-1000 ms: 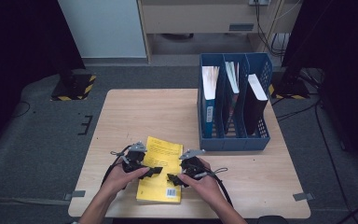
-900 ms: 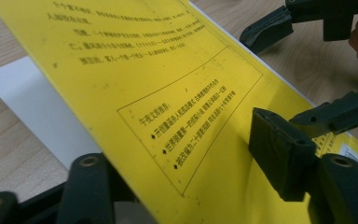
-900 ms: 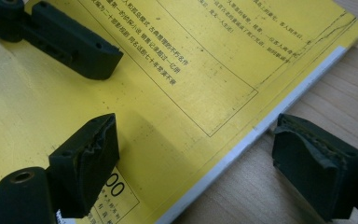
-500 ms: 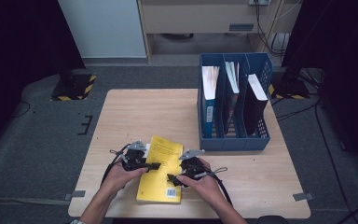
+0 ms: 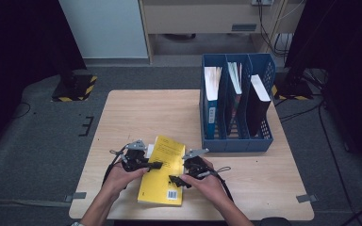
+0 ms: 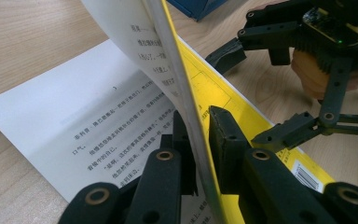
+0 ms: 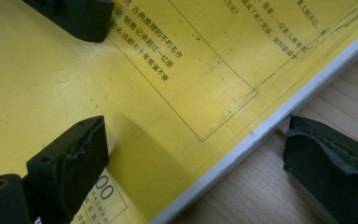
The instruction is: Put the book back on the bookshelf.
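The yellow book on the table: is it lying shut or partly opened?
Partly opened. The left gripper pinches the yellow book's cover and some pages, lifted off a printed page lying flat.

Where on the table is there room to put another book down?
The far left of the table, beyond the yellow book and left of the blue file rack, is bare. So is the near right corner, in front of the rack. It is crowded at the near middle, where both claws work the book.
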